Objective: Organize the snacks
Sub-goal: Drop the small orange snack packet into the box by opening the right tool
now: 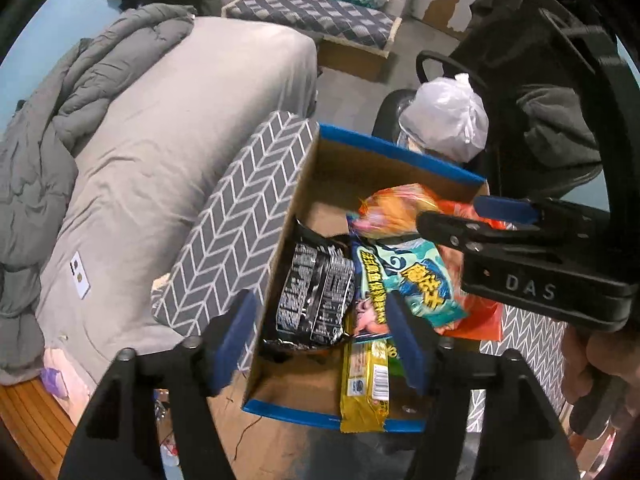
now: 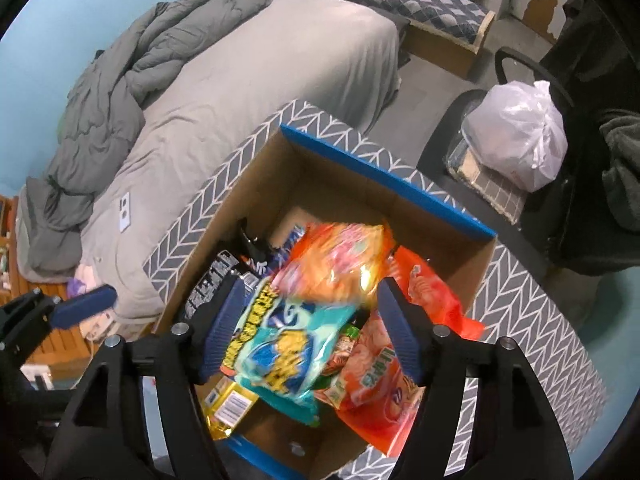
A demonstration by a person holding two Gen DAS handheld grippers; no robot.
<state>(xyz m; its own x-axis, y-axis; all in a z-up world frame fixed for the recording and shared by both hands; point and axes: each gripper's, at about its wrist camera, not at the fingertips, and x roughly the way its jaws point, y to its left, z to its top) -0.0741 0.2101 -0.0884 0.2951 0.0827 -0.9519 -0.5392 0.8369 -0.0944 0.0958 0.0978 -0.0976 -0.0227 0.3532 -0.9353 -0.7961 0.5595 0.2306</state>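
Observation:
A cardboard box with blue rims point(image 1: 400, 151) point(image 2: 384, 178) stands on a grey herringbone surface and holds several snack packets. In it lie a black packet point(image 1: 316, 292), a teal packet point(image 1: 416, 280) point(image 2: 280, 344), a yellow packet point(image 1: 365, 384), orange-red packets point(image 2: 380, 376) and a blurred orange packet point(image 1: 396, 210) point(image 2: 340, 264) on top. My left gripper point(image 1: 320, 340) is open above the box's near left wall. My right gripper point(image 2: 308, 324) is open and empty over the packets, with the blurred orange packet just beyond its fingertips; it also shows in the left wrist view point(image 1: 476, 220).
A bed with grey sheet and rumpled duvet point(image 1: 132, 128) lies left of the box. An office chair carries a white plastic bag point(image 2: 520, 136). A second patterned mattress point(image 1: 316, 16) sits farther back. Wooden flooring point(image 1: 24, 412) and clutter are at lower left.

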